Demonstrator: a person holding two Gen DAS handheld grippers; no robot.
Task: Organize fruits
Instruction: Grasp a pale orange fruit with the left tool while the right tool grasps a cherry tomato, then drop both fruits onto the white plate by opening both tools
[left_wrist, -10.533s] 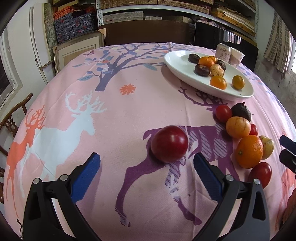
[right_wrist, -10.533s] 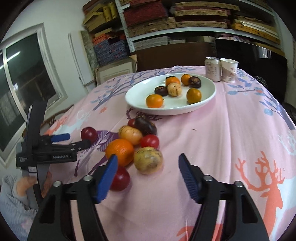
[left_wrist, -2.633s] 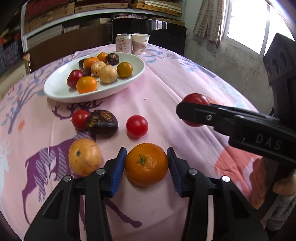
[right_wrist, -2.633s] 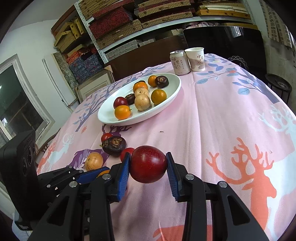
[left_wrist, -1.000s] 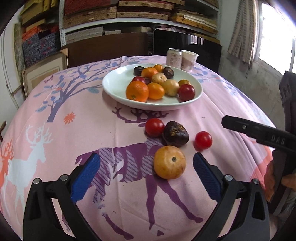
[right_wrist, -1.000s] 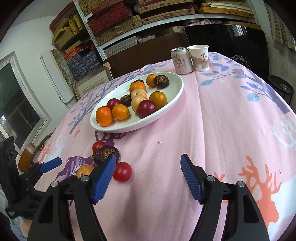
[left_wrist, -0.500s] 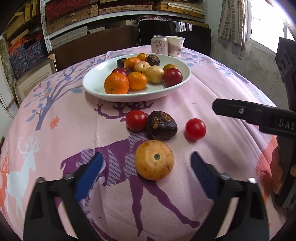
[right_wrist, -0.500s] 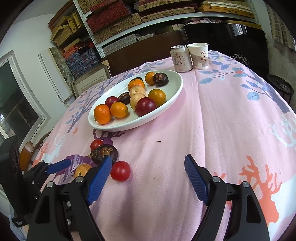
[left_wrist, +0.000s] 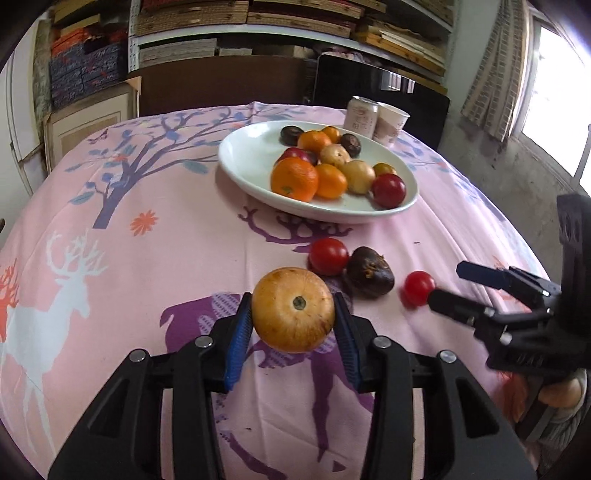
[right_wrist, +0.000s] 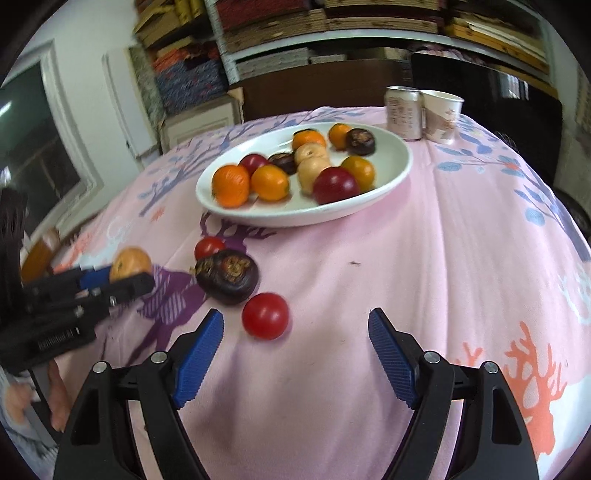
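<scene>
- table (left_wrist: 177, 266) in pink deer-print cloth
- white plate (left_wrist: 240, 158) of fruit, can (left_wrist: 361, 114) and paper cup (left_wrist: 390, 123) behind it
- two red tomatoes (right_wrist: 265, 315), dark fruit (right_wrist: 227, 276) loose on the cloth

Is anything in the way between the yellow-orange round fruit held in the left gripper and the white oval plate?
Partly. The left gripper is shut on the yellow-orange round fruit. A small red tomato and a dark purple-brown fruit lie on the cloth between it and the white oval plate. The fruit seems raised, so it could likely pass above them.
</scene>
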